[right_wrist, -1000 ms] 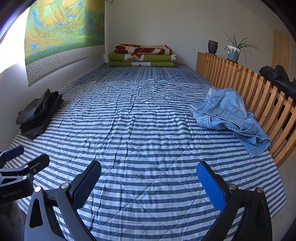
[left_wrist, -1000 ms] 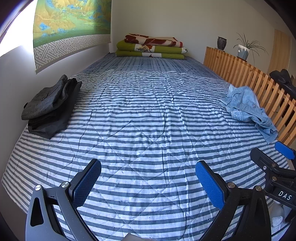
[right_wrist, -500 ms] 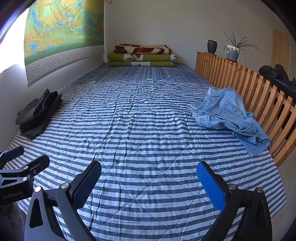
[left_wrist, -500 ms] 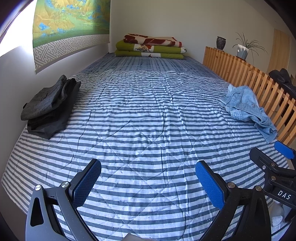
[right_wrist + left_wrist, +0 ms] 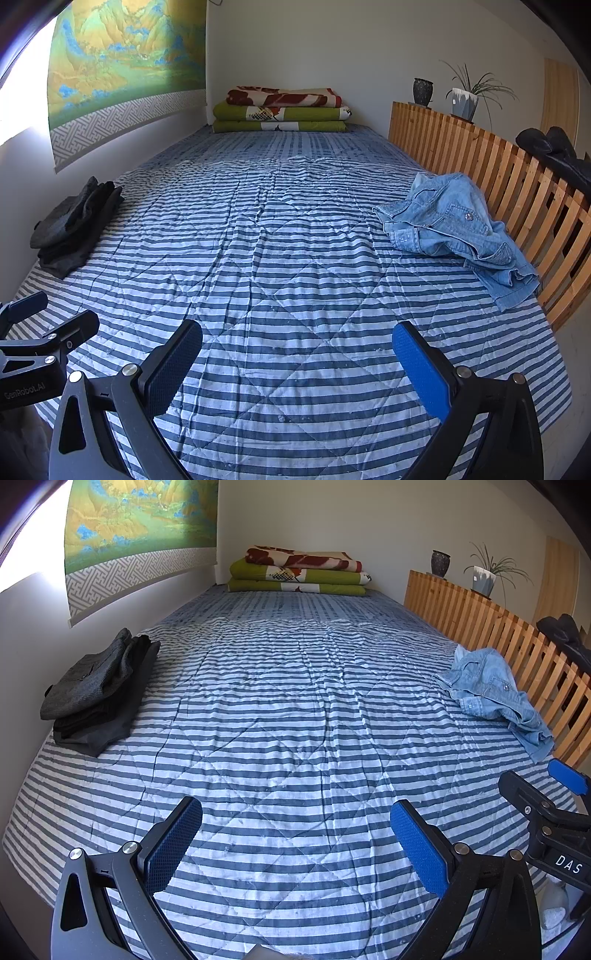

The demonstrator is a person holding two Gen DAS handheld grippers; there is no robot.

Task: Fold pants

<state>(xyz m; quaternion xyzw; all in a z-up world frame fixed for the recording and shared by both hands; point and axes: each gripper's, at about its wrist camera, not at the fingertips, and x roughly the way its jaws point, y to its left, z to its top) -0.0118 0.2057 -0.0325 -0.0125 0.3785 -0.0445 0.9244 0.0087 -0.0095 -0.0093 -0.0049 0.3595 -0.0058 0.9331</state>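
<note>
We've got both tools up over the near end of the blue-and-white striped quilt (image 5: 295,709), nothing gripped yet. The left gripper (image 5: 295,840) is spread wide, empty, blue pads facing each other w/ bare quilt between. The right gripper (image 5: 297,360) is the same: wide apart, empty.

The task's thing: the crumpled light-blue denim garment (image 5: 454,229) lies at the right edge of the bed, just beside the slatted wooden rail (image 5: 517,184), well apart from both tools. Whether it's really pants we can't tell; the buttons look jacket-like, but it's the only unfolded piece. The stack of dark grey and black folded clothes (image 5: 96,694) on the left by the wall looks already done, so we judge we're at the start of a new item.

Step in hand, as we read it: fetch the denim and spread it in the open middle.

- Go in w/ the right tool first since it's nearer; the left follows.
- Pinch a firm hem or waistband, not a loose fold, or the layers slip.
- Take one layer edge only; the heap is bunched, so we check what lifts.
- Lift clear of the rail before dragging; the cloth may snag on the slats.
- Lay it flat on the centre, smooth, then fold.
</note>
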